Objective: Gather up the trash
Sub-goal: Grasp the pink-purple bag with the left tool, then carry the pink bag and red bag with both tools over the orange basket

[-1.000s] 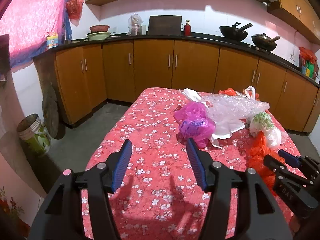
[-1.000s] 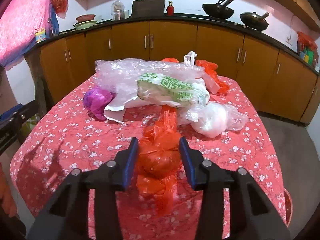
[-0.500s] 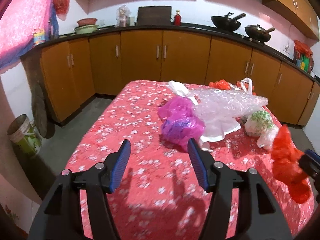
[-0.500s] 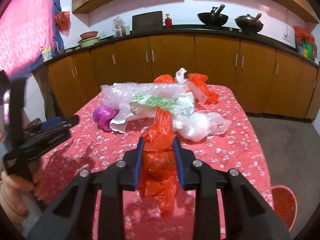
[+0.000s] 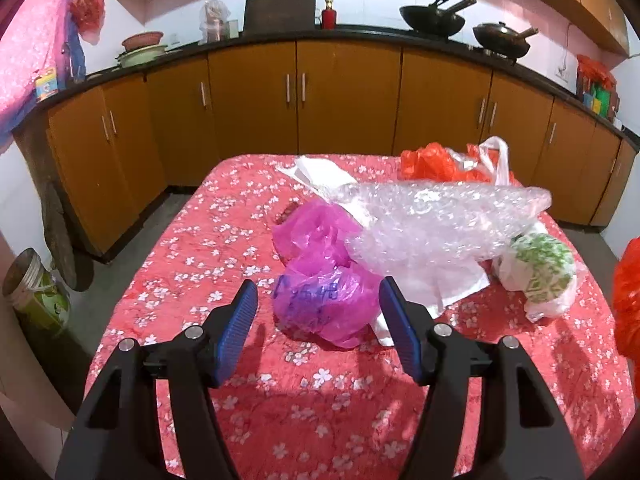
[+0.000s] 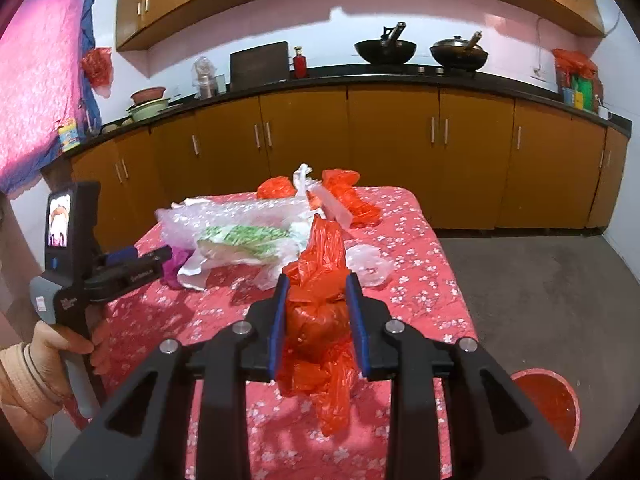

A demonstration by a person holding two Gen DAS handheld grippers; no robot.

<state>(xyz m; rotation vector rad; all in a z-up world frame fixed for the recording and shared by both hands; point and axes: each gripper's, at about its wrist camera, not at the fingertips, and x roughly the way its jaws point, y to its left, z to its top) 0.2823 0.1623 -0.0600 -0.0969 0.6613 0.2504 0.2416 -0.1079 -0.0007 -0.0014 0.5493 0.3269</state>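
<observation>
My right gripper (image 6: 316, 312) is shut on a crumpled orange-red plastic bag (image 6: 320, 296) and holds it lifted above the table; the bag also shows at the right edge of the left wrist view (image 5: 628, 300). My left gripper (image 5: 318, 320) is open, its jaws on either side of a magenta plastic bag (image 5: 324, 288) that lies on the red floral tablecloth (image 5: 240, 240). The left gripper also shows in the right wrist view (image 6: 160, 260). Bubble wrap (image 5: 440, 216), a white-and-green bag (image 5: 540, 272) and more orange bags (image 5: 432, 162) lie behind.
A red bin (image 6: 548, 404) stands on the floor right of the table. A green-labelled bucket (image 5: 32, 292) stands on the floor at the left. Wooden cabinets (image 5: 344, 100) run along the back wall under a black counter with two woks (image 6: 386, 50).
The right gripper closed on the orange-red bag and lifted it off the table. The left gripper moved forward until its open jaws flank the magenta bag.
</observation>
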